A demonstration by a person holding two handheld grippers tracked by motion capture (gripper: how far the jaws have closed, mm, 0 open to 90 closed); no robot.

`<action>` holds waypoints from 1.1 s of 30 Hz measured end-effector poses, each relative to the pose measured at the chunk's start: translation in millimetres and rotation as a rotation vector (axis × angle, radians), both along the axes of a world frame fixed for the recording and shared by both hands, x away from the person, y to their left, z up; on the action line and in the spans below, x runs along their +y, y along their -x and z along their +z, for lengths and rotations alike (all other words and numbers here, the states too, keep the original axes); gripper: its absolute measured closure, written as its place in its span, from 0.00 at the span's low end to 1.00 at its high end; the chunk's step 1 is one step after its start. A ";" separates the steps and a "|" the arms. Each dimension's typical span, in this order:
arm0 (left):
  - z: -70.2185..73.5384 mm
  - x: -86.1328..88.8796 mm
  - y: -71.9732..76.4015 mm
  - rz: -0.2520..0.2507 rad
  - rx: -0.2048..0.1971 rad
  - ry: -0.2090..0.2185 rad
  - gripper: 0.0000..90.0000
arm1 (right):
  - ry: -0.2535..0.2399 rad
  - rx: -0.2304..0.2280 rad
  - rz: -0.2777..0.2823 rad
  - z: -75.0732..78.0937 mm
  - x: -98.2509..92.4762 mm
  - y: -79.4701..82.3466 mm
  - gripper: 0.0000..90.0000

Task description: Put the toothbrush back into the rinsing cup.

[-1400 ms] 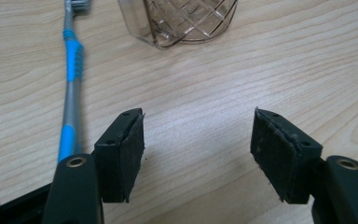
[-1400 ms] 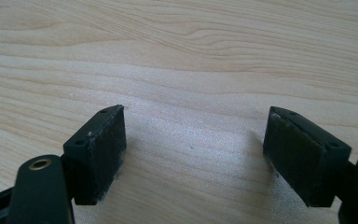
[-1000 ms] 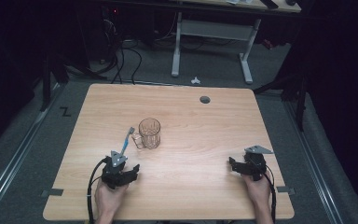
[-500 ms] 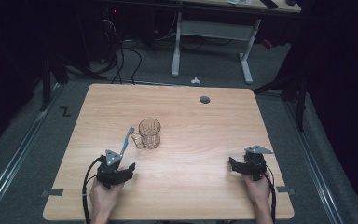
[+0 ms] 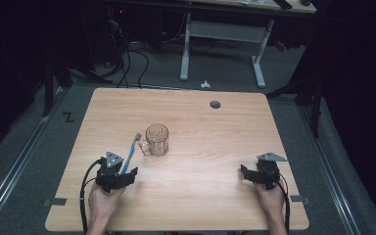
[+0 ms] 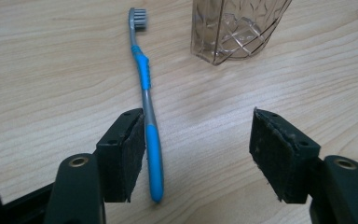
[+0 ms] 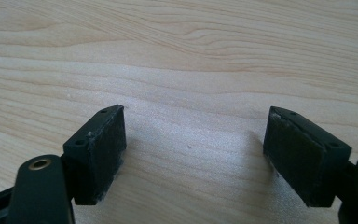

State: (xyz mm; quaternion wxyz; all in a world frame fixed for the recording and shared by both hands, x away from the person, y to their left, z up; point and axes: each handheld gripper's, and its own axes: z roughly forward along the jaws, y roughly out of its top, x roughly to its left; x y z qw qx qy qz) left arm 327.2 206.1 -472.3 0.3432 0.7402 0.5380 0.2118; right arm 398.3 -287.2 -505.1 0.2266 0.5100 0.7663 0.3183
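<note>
Closing in: left gripper (image 6: 198, 154) has drawn back along toothbrush (image 6: 145, 93); handle end now between wide-open, empty fingers (image 6: 123, 154), grasp next; right gripper (image 7: 193, 156) open, idle

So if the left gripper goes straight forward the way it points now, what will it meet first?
Probably the toothbrush: its handle already lies between the open jaws of the left gripper, close to one pad. Farther ahead, slightly to the side, stands the glass mug, though its depth is hard to judge.
</note>
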 end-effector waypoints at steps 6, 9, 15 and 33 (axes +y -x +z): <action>3.8 1.3 -0.8 0.000 0.010 -0.011 0.40 | 0.000 0.000 0.000 0.0 0.0 0.0 0.24; 3.8 3.6 -4.4 -0.002 0.015 -0.021 0.40 | 0.000 0.000 -0.001 0.0 0.0 0.0 0.24; 2.8 13.3 -9.1 0.022 0.015 -0.017 0.40 | 0.001 0.000 -0.002 0.0 -0.1 -0.1 0.24; 16.5 31.3 -25.5 0.057 0.020 0.020 0.42 | 0.001 0.000 -0.002 0.0 -0.1 -0.1 0.24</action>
